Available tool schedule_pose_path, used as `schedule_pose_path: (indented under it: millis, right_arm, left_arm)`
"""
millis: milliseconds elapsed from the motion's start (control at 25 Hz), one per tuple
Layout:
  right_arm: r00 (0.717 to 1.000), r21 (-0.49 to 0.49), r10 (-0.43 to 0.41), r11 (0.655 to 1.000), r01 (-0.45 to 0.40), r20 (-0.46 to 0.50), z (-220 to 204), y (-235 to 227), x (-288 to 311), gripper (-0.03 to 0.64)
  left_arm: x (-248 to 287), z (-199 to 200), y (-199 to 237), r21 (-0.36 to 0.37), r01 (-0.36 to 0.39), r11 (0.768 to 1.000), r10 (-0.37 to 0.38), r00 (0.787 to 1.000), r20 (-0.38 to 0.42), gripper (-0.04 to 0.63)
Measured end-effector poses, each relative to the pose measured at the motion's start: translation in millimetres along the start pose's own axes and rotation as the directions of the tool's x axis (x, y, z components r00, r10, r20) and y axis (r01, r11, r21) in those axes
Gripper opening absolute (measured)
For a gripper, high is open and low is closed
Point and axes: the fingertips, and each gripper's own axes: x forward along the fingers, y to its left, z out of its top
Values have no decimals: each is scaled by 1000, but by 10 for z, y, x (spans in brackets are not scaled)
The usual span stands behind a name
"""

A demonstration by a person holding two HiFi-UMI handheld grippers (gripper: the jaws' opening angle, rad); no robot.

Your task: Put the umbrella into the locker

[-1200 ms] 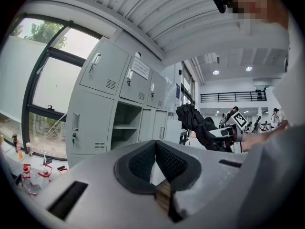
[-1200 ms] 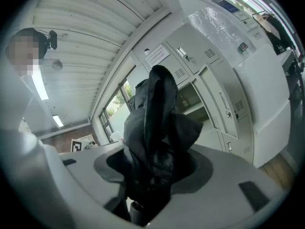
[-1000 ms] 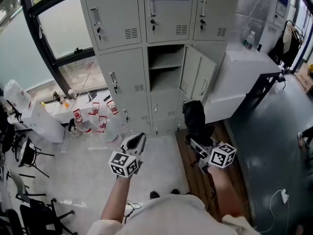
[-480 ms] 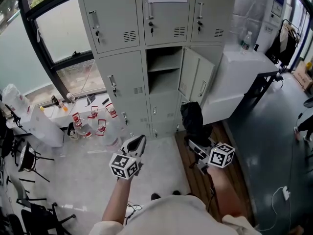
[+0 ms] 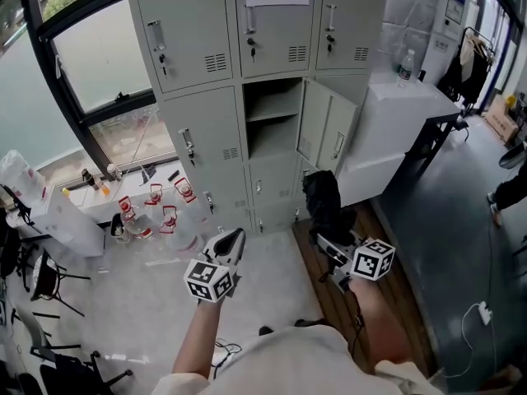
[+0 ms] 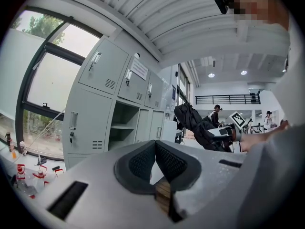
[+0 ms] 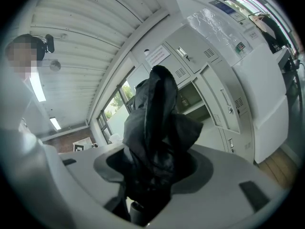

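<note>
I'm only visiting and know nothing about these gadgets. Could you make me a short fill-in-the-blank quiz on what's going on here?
1. The black umbrella is clamped in the gripper on the person's ____ side.
2. The left gripper is shut and holds ____.
3. The open locker is in the ____ column of the three.
Missing words: right; nothing; middle.

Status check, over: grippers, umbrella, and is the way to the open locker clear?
Left gripper shut, empty. Right gripper shut on black umbrella. Open locker compartment ahead, door swung right. Nothing seen blocking the way.
</note>
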Motion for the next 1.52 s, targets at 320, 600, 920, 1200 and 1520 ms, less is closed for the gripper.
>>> schedule_pose_path:
  millis: [320, 600, 920, 1200, 1520]
  right_arm:
    - [999, 8, -32, 999, 32, -1, -128, 104, 3, 244]
    - [999, 33, -35, 999, 35, -4, -138, -5, 83, 244]
    - [1000, 53, -16, 998, 18, -23, -63, -344, 402, 244]
    - [998, 43, 4, 999, -1, -56, 161, -770, 712, 244]
    - [997, 17, 34, 999, -33, -74, 465, -1354, 1055, 244]
  left_arm:
    - [-35, -39, -18, -5, 33, 999, -33, 999, -9, 5]
    - [69, -85, 21, -8, 37, 999, -37, 999, -30, 5]
    - [401, -113, 187, -10, 22, 1000, -22, 999, -48, 5]
    - [887, -63, 420, -23, -10, 1000, 9, 999, -47, 5]
    - [1502, -7, 631, -18, -54, 998, 53, 997, -55, 5]
